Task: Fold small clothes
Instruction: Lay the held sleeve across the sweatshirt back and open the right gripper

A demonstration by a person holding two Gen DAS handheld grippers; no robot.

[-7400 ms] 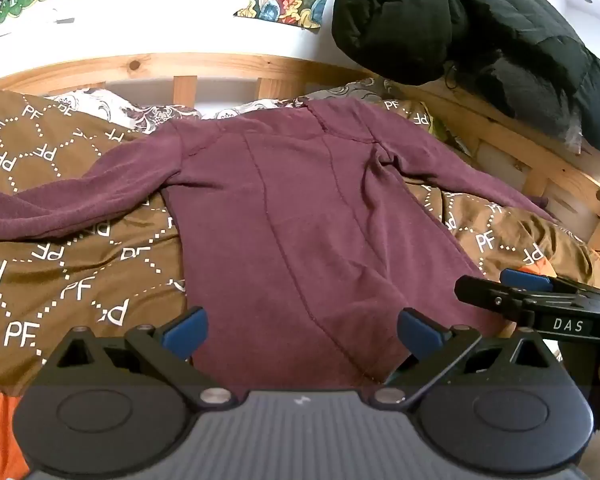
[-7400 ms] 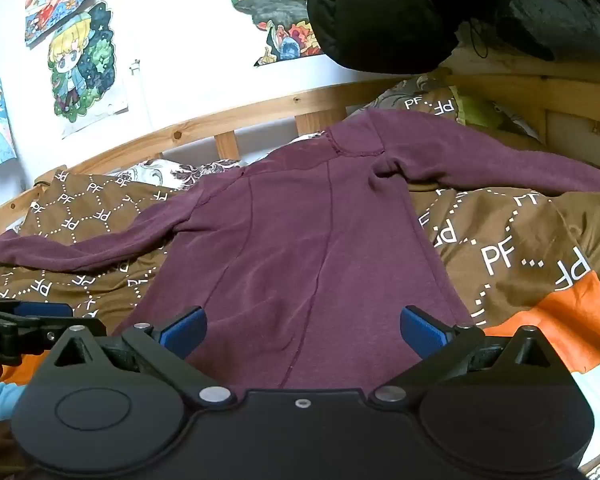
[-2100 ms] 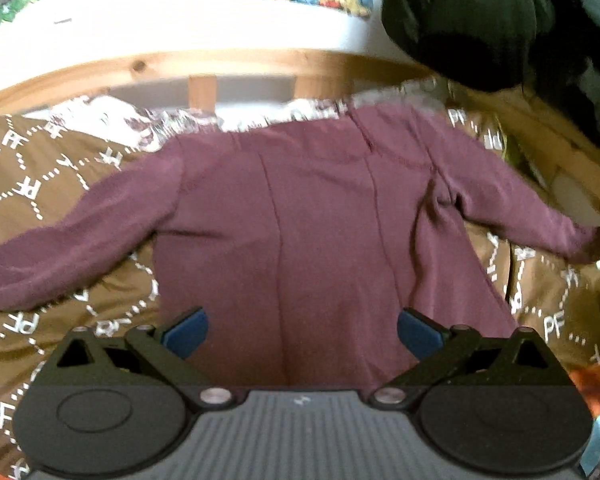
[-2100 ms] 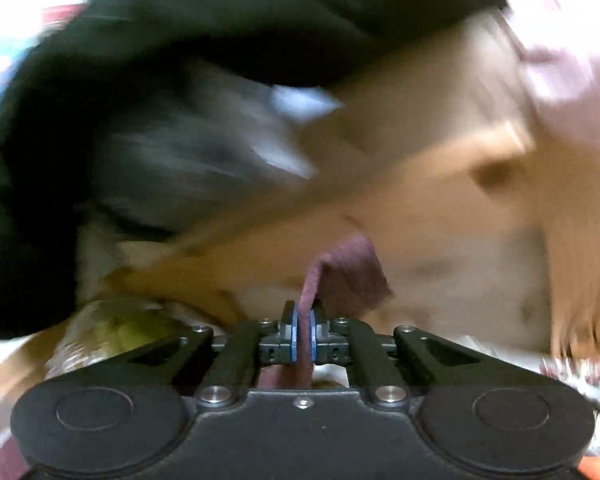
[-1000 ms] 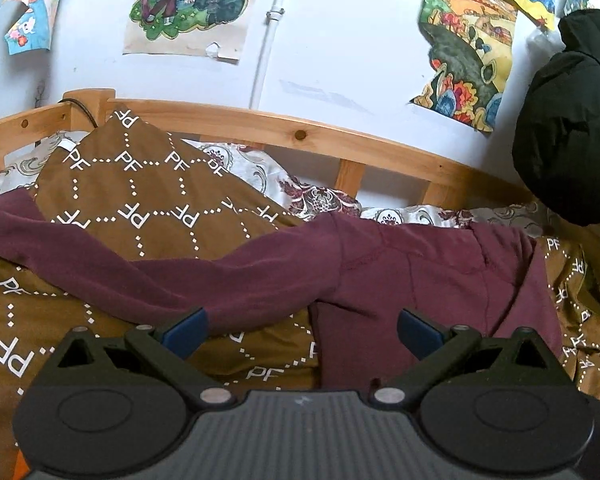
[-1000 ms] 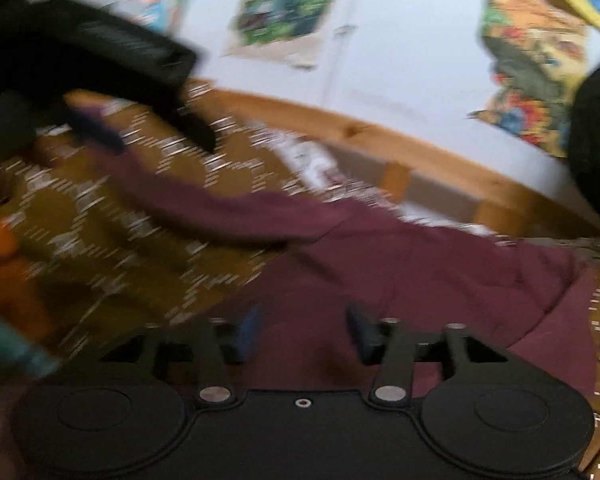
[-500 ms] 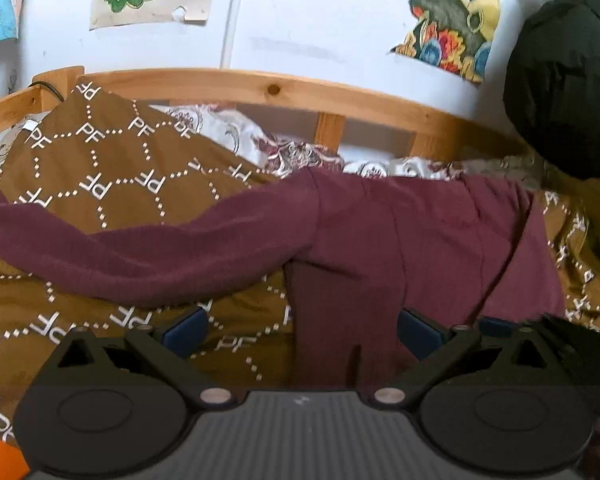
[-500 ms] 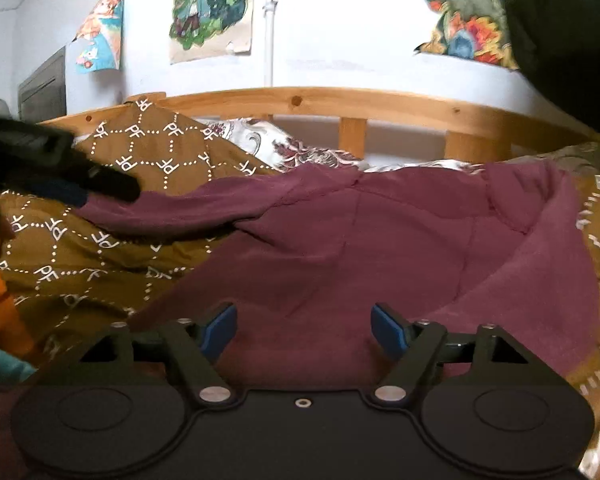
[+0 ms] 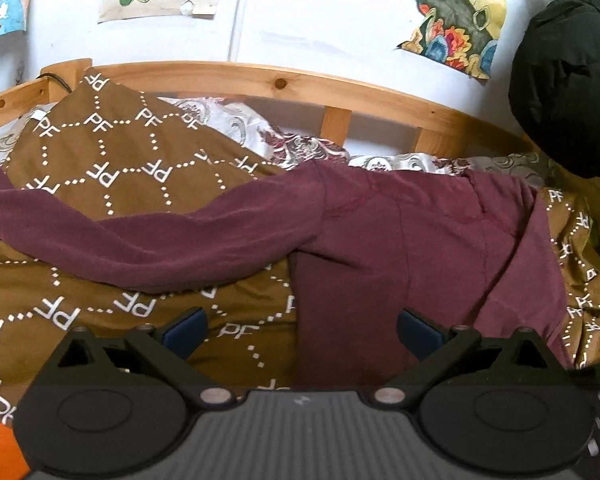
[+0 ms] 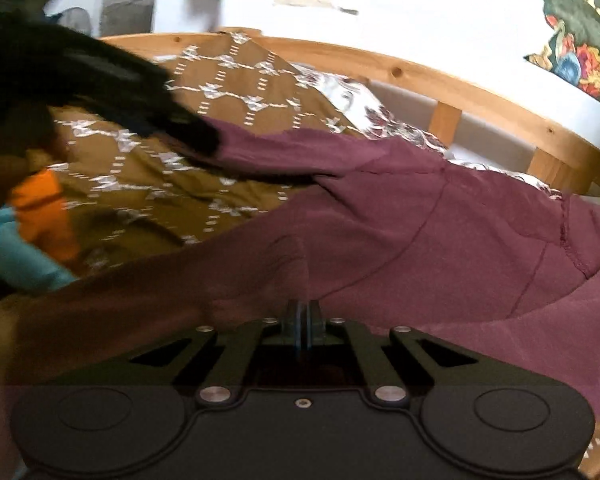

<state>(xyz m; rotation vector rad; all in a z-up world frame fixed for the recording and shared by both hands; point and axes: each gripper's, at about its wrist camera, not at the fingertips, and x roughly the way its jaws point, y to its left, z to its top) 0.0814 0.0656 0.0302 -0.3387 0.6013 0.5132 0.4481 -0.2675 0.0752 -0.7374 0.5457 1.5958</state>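
The maroon top [image 9: 420,248] lies on the brown bedspread [image 9: 112,160]. The right tongs [image 10: 301,316], having just closed, clench its hem fabric. The left tongs [image 9: 300,330] gape released over it.

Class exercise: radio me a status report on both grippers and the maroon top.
Left gripper open, empty. Right gripper shut on maroon top, pinching fabric. Far sleeve unfolded. Nothing in the way.
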